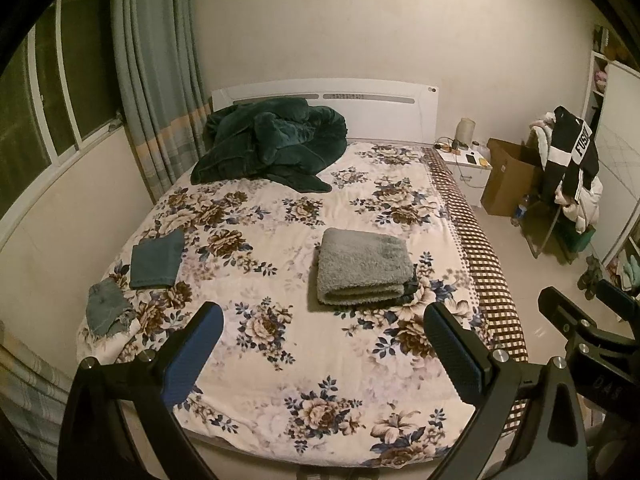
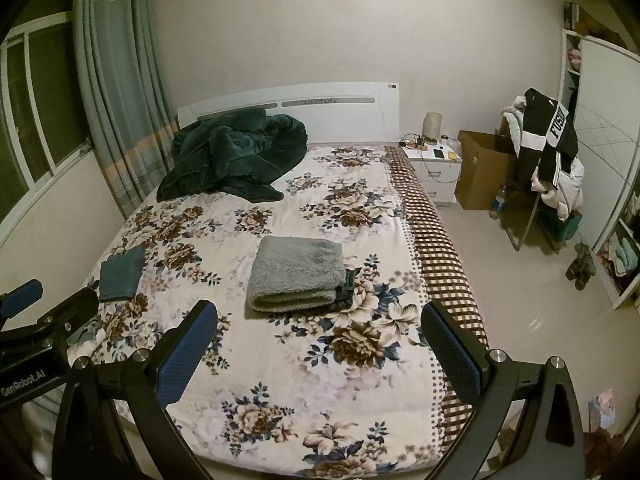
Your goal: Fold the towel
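Grey towel [image 1: 364,266] sits folded on bed [image 1: 280,360], both grippers' fingers [image 2: 188,354] wide and empty; looks done, next just check edges.

folded towel [image 1: 362,267] lies mid-bed [image 1: 304,360], blanket [image 1: 268,144] behind, small cloth [image 1: 157,259] left.

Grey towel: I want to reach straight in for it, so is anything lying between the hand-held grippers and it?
Nothing visible. Only bare floral bedspread lies between the open left hand-held gripper, the open right hand-held gripper and the grey towel.
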The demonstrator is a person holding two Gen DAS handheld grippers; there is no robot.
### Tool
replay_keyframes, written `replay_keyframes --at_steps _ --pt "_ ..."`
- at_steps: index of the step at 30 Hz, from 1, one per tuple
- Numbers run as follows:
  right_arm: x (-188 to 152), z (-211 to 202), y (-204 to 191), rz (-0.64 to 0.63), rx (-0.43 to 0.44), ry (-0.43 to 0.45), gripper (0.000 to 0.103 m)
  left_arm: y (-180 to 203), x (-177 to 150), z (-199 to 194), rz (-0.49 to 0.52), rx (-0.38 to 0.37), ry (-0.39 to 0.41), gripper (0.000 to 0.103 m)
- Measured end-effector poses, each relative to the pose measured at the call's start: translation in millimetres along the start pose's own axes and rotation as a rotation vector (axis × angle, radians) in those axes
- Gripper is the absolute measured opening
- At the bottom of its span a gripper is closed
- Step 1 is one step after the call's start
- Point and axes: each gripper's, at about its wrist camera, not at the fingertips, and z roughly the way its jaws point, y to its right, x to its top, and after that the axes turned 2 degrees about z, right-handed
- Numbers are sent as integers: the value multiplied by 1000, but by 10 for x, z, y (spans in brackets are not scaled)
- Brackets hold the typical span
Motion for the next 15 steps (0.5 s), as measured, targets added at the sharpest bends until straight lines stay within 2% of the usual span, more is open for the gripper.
replay_keyframes --at_steps 15 --pt "-18 14 -20 4 1 -3 103 -10 0 19 9 -6 1 102"
